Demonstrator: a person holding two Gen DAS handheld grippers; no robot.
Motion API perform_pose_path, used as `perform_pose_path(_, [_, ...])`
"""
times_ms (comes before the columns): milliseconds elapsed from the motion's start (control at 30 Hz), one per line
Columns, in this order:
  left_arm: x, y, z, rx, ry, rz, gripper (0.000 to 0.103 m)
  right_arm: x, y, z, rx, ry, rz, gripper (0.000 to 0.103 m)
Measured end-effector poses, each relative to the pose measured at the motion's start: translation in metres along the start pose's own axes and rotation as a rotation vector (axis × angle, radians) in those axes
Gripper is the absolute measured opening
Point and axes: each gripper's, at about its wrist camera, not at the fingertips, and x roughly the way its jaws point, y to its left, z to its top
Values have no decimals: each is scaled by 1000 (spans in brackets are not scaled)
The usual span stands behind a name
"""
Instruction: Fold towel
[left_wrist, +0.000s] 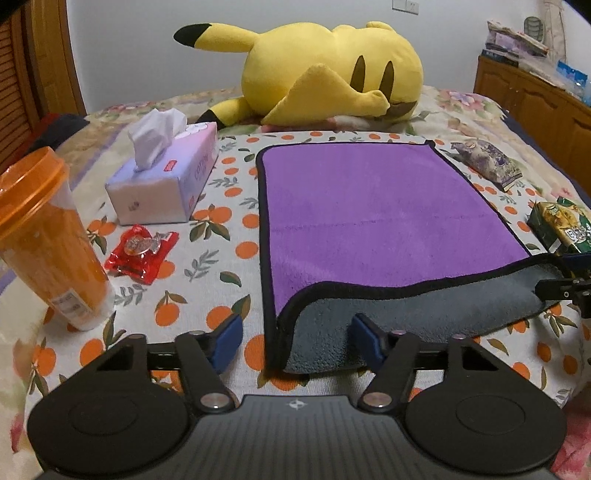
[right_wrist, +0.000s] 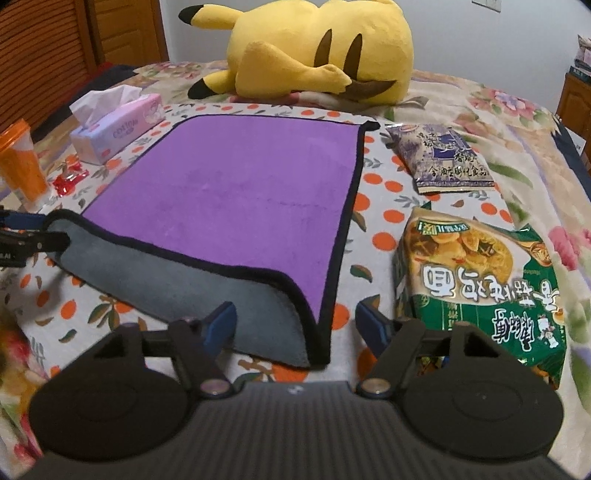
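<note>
A purple towel (left_wrist: 369, 214) with a black hem and a grey underside lies flat on the orange-print cloth; it also shows in the right wrist view (right_wrist: 236, 192). Its near edge is turned up, showing the grey side (left_wrist: 388, 314). My left gripper (left_wrist: 297, 339) is open, its blue fingers standing either side of the towel's near left corner. My right gripper (right_wrist: 295, 326) is open, its fingers standing either side of the near right corner. Each gripper's tip shows at the edge of the other's view, at the towel's far near corner.
A tissue box (left_wrist: 162, 184), an orange cup (left_wrist: 48, 240) and a red candy packet (left_wrist: 140, 254) lie left of the towel. A purple snack bag (right_wrist: 439, 158) and a green noodle packet (right_wrist: 480, 288) lie right. A yellow plush (left_wrist: 325, 74) lies behind.
</note>
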Motion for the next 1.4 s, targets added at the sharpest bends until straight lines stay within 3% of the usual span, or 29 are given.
perform_pose_path(167, [-2,-3,-1,10,-1,-19,46,0,0,0,-3,2,13,60])
perform_pose_path(500, [-6,-6,0,23,-14,-36,24,-1,2,1,-16,11,24,30])
perform_pose_path(667, [-10,-9,1,40,-25,-54,11,-1,0,0,-22,13,20,23])
perform_pose_path(800, [-12,-11,0,55,-35,-57,8,0,-3,-2,-22,11,22,19])
perform_pose_path(900, [-14,-11,1,56,-46,-58,7,-2,-4,-1,-29,3,22,8])
perform_pose_path(1000, [-18,-11,2,55,-62,-55,7,-3,-4,0,-32,-12,18,5])
perform_pose_path(1400, [-44,-13,12,41,-181,-40,6,-18,-5,10,-50,-110,-2,5])
